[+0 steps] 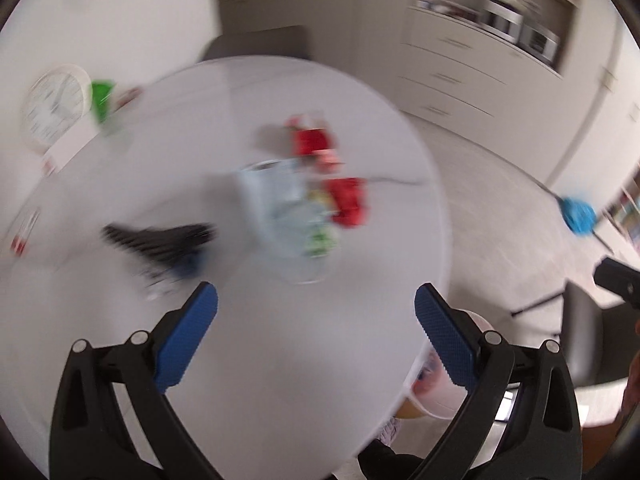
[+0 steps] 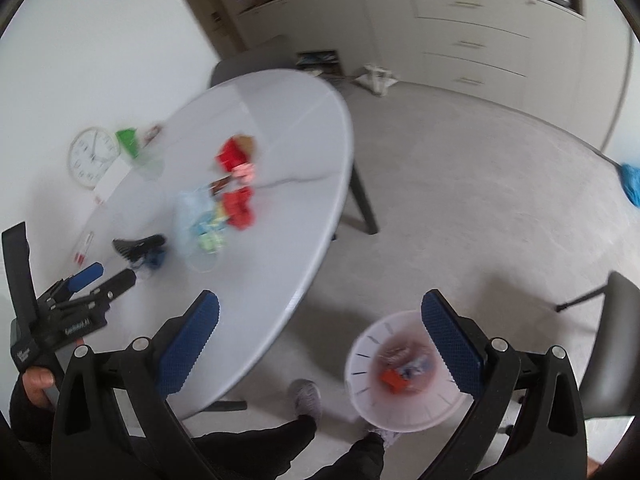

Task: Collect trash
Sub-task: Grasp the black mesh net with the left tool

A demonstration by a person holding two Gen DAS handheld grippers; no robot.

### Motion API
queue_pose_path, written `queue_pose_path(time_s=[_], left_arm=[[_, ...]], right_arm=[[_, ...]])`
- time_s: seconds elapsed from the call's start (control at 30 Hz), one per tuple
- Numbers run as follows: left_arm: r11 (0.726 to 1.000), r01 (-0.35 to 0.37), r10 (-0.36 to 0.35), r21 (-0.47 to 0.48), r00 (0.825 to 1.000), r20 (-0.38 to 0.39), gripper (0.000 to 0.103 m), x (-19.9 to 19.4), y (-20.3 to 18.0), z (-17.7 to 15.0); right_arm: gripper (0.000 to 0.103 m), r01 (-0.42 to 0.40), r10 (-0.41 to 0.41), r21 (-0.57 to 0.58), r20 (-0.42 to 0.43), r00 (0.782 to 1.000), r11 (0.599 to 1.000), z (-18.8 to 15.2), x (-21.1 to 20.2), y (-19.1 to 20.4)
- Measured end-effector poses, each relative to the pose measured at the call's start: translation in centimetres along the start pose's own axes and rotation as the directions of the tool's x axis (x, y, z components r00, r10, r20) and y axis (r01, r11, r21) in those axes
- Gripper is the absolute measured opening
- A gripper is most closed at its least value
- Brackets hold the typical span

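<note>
Left-wrist view: the left tongs (image 1: 316, 308) stand wide open above the table (image 1: 280, 360), with nothing between the blue pads. Ahead and left of the left pad lies a black object (image 1: 160, 238), blurred. Straight ahead of the jaws lies the trash: a clear bag (image 1: 280, 208) and red wrappers (image 1: 348, 200), all on the table. Behind the right pad, a bin (image 1: 436, 392) shows past the table edge, on the floor. Far right, a blue mop (image 1: 578, 214) rests on the floor.

Right-wrist view: the left tongs (image 2: 106, 276) appear at far left, jaws apart, gripped by a hand (image 2: 34, 384). The right tongs (image 2: 320, 308) also stand wide open and empty. Ahead and left of them, the clear bag (image 2: 192, 208) and red wrappers (image 2: 240, 204) lie on the table (image 2: 260, 280). Just below the right pad stands the bin (image 2: 372, 380), holding a few scraps, with the person's shoes beside it.
</note>
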State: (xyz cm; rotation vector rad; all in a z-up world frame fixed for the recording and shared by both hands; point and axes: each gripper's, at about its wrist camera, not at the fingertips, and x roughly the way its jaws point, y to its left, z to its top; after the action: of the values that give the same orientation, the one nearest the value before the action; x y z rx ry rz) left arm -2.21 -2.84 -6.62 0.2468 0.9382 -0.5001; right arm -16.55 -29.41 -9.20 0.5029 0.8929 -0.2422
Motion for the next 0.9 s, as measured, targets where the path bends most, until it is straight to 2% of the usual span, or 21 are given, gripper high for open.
queue_pose_path(time_s=[0.17, 0.33, 0.5, 0.6, 0.7, 0.73, 0.83, 0.9], left_arm=[[0.992, -0.053, 0.051, -0.115, 0.998, -0.023, 0.095, 0.2, 6.3, -0.5], [0.987, -0.083, 0.079, -0.139, 0.996, -0.032, 0.095, 0.6, 9.6, -0.5], [0.979, -0.116, 0.106, -0.167, 0.992, -0.069, 0.095, 3.3, 12.8, 1.5], [0.959, -0.104, 0.077, -0.262, 0.991, -0.110, 0.095, 5.8, 15.7, 3.2], [0.921, -0.103, 0.036, -0.376, 0.983, -0.179, 0.094, 8.5, 18.0, 4.4], [0.907, -0.116, 0.032, -0.406, 0.978, -0.207, 0.092, 9.5, 18.6, 4.7], [0.873, -0.126, -0.001, -0.471, 0.966, -0.260, 0.078, 11.4, 19.8, 5.2], [0.859, -0.117, -0.038, -0.498, 0.957, -0.289, 0.061, 12.5, 20.1, 5.2]], right_arm=[[0.101, -0.056, 0.054, -0.057, -0.033, 0.998, 0.997, 0.3, 2.3, 4.9], [0.101, -0.084, 0.082, -0.067, -0.038, 0.996, 0.994, 0.5, 3.2, 8.0], [0.101, -0.105, 0.103, -0.059, -0.030, 0.994, 0.993, 1.2, 4.0, 10.3], [0.101, -0.113, 0.112, -0.046, -0.025, 0.993, 0.993, 1.5, 4.7, 11.5], [0.101, -0.115, 0.114, -0.036, -0.025, 0.993, 0.993, 1.8, 5.3, 12.3], [0.101, -0.116, 0.115, -0.031, -0.027, 0.993, 0.993, 1.8, 5.5, 12.6], [0.101, -0.116, 0.115, -0.014, -0.041, 0.993, 0.993, 1.8, 6.5, 13.2], [0.101, -0.116, 0.116, -0.003, -0.060, 0.991, 0.993, 1.8, 7.4, 13.5]])
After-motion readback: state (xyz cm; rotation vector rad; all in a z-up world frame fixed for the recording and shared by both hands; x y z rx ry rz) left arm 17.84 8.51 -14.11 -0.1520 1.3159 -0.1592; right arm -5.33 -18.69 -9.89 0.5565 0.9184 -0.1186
